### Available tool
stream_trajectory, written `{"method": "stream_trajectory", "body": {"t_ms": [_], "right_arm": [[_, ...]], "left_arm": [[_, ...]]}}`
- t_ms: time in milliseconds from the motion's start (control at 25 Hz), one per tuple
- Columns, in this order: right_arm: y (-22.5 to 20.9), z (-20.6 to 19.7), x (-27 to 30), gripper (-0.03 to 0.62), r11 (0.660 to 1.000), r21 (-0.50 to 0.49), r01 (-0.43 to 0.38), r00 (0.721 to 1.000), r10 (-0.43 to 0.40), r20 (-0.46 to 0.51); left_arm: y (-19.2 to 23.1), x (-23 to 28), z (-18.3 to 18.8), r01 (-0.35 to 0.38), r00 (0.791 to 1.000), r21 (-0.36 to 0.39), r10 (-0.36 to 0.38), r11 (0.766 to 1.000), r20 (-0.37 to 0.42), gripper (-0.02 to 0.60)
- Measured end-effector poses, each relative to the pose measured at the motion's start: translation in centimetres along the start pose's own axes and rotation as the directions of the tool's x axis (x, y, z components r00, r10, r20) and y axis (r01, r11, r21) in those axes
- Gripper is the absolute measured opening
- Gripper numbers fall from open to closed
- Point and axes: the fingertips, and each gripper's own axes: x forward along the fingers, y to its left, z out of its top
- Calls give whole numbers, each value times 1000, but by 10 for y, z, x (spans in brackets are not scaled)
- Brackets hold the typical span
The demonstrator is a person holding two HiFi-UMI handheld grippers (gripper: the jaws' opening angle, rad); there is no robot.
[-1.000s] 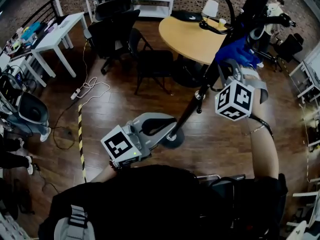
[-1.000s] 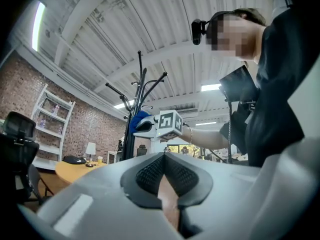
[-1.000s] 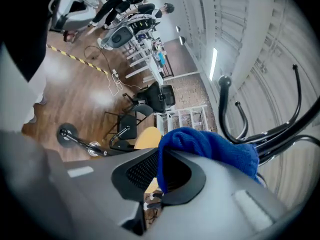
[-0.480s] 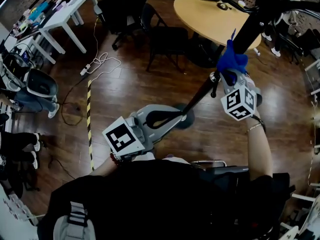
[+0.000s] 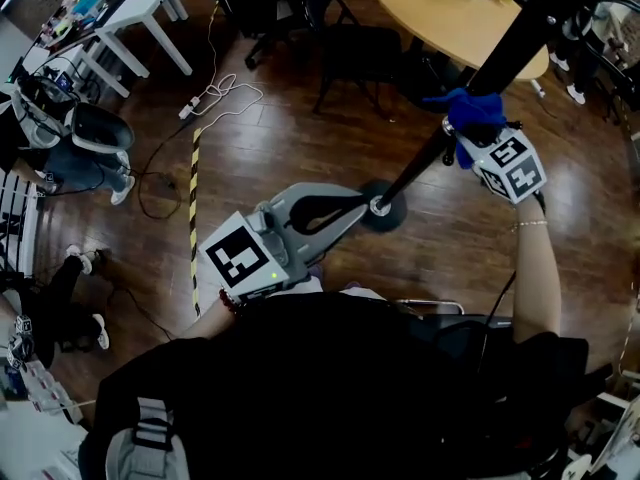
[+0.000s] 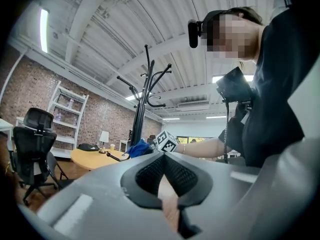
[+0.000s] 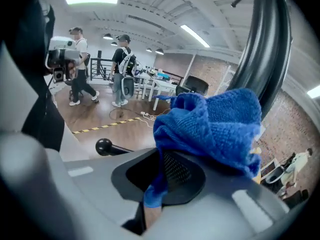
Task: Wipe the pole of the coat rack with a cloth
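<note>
1. Slippage is judged the main risk. The blue cloth [image 7: 215, 129] is gripped by the clenched jaws of the right gripper [image 5: 478, 146] through one fold only. Most of it is bunched loose above them, so it could be dragged out by friction along the coat rack pole [image 5: 505, 63].
2. The cloth is pressed against the pole partway up, well below the hooks at the top.
3. Tipping could be caused by a sideways push, since the pole is not steadied. The left gripper [image 5: 360, 208] is held apart from the pole, with its jaws closed together on nothing.
4. Snagging is also possible. A ball-tipped black peg [image 7: 103, 145] is seen near the pole, just beside the cloth, and a loose corner could be caught on it.
5. By count:
   - one pole
   - one cloth
   - two grippers
   - one peg close by
   - one round wooden table [image 5: 430, 13] beyond the pole
   - two people [image 7: 121, 59] standing well apart from the pole
</note>
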Motion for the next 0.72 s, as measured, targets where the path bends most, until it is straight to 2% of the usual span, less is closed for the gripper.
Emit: {"method": "stream_trajectory", "body": {"t_ms": [160,240,400,480,600,720], "right_arm": [[5,1,0,18,996,70,-57,997,61,-51],[10,3,-2,18,985,130,-111,992,118,-43],[26,11,-11,18,922,265,-282,959,277,56],[34,14,-18,18,904,278,-326,945,316,81],[40,15,-27,18,895,280,-346,938,333,96],[51,20,-39,18,872,290,-393,919,364,152]], "left_arm": [[-8,-1,8,26,1000,20,-26,999,16,-6],[-16,-2,11,48,999,43,-49,998,21,-6],[-19,-3,11,52,998,54,-53,997,22,-6],[-17,-4,12,44,999,53,-45,998,26,-6],[-15,-6,15,40,998,55,-43,998,43,-6],[-12,-9,14,41,998,48,-43,998,52,-6]]}}
